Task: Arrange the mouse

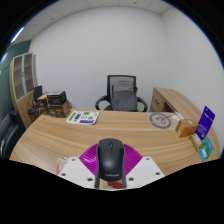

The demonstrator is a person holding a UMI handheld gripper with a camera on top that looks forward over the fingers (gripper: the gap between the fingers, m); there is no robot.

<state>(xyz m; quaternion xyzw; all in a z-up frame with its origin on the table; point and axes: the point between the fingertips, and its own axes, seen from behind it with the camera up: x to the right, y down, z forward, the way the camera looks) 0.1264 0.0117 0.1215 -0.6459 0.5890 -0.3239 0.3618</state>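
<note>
A black, rounded plastic computer mouse (110, 160) is sitting between the 2 fingers of the handheld gripper (110, 172), its magenta pads (93, 158) flanking the mouse left & right. The pads are lying close against the mouse's sides, but whether they're pressing on it can't be told. The mouse is resting at the near edge of the light wood-grain desk (120, 135), scroll wheel facing away. Beyond the mouse, on the desk's far side, a black mesh-back office chair (121, 95) is standing against the white wall. Left of the mouse & farther back, a green-and-white booklet (83, 118) is lying flat on the desktop. Right of the mouse, a round grey disc (160, 120) is lying near a blue box (205, 123) at the desk's end.
</note>
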